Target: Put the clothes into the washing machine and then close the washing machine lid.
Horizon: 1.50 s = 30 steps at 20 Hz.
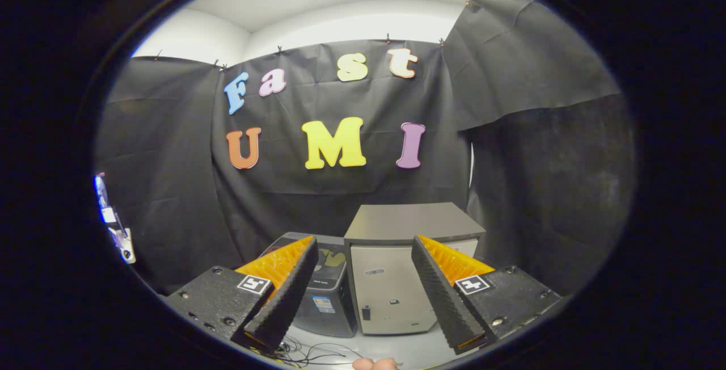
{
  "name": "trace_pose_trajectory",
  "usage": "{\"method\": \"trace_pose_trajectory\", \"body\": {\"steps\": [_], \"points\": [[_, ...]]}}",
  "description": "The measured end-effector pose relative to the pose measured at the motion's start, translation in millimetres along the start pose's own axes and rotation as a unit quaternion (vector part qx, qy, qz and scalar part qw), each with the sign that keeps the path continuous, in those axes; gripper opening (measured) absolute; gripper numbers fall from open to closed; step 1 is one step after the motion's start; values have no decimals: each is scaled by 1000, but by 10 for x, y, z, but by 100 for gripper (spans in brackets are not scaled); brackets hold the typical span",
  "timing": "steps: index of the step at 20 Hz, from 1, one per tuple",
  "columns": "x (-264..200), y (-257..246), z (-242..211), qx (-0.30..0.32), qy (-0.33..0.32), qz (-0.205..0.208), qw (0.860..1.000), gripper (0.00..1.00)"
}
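Fingertips of a hand (375,364) peek in nearest, just below the gap between the fingers. Gripper (363,290) spread wide, nothing between its fingers, held up off the white floor (408,347). Thin cables (309,353) lie on the floor by the left finger. Beyond the fingers, two units sit side by side, touching: dark washing machine (329,290) on the left with something yellowish on its top, and a beige cabinet (397,268) on the right, door closed. Can't tell if the washer lid is open. Black cloth wall (170,160) behind.
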<state>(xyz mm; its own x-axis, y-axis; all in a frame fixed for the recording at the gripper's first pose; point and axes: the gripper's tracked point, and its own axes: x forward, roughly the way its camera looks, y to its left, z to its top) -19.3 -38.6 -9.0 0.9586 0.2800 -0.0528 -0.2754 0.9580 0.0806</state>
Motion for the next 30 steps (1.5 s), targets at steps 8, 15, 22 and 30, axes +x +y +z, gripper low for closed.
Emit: {"method": "trace_pose_trajectory", "body": {"steps": [8,15,22,30], "points": [[48,25,-19,12,3,-8,1000,100],[100,52,-1,10,5,-9,1000,100],[195,94,36,3,3,-7,1000,100],[316,161,20,-1,3,-4,1000,100]]}}
